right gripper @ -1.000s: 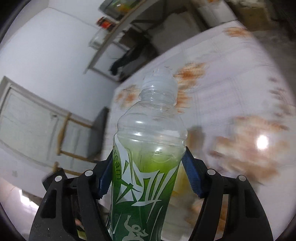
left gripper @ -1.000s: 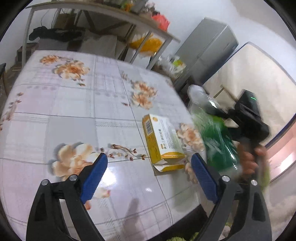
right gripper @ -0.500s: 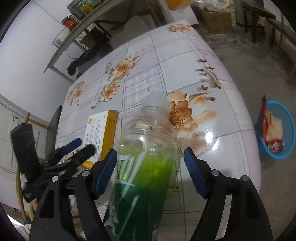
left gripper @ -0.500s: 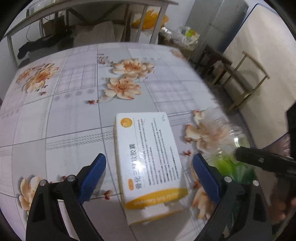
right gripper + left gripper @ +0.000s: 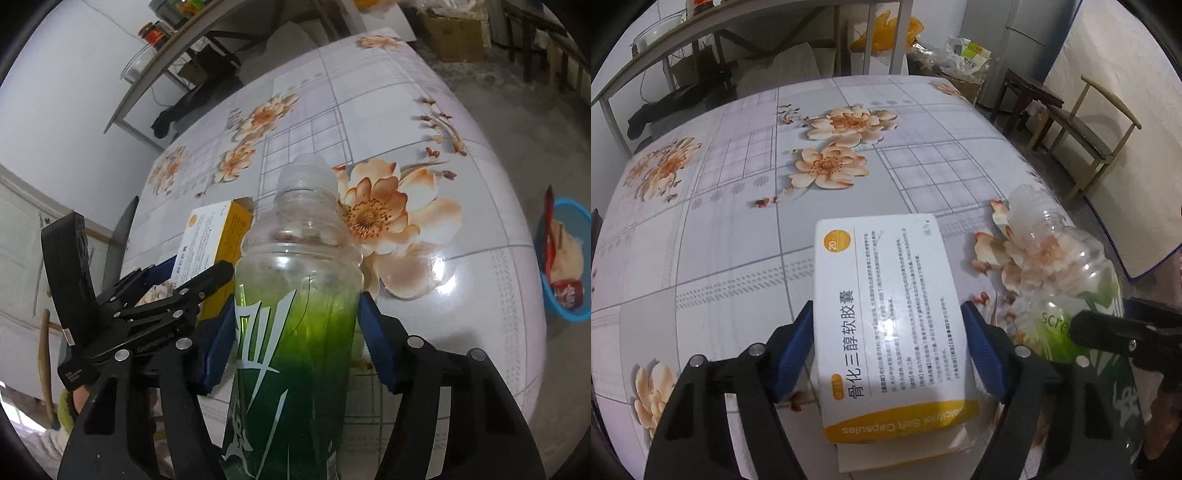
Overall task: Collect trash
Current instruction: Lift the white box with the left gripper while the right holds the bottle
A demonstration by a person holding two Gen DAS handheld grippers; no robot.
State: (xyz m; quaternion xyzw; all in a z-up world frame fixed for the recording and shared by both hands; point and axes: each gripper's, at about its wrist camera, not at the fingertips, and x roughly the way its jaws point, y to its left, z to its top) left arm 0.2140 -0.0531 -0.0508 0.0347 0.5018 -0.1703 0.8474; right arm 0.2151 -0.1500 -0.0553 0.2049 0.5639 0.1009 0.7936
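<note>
A white and yellow medicine box (image 5: 886,306) lies on the floral table (image 5: 738,229). My left gripper (image 5: 888,350) has its blue pads against both long sides of the box. The box also shows in the right wrist view (image 5: 218,236), with the left gripper (image 5: 184,273) on it. My right gripper (image 5: 295,339) is shut on a clear plastic bottle with a green label (image 5: 295,295), held just right of the box. The bottle shows at the right of the left wrist view (image 5: 1067,280).
A blue basin (image 5: 565,258) holding wrappers and a can stands on the floor past the table's right edge. A metal shelf table (image 5: 738,22), a wooden chair (image 5: 1089,125) and a cardboard box (image 5: 454,33) stand around the table.
My left gripper moved forward over the box and closed onto its sides. My right gripper swung the bottle back over the table beside the box.
</note>
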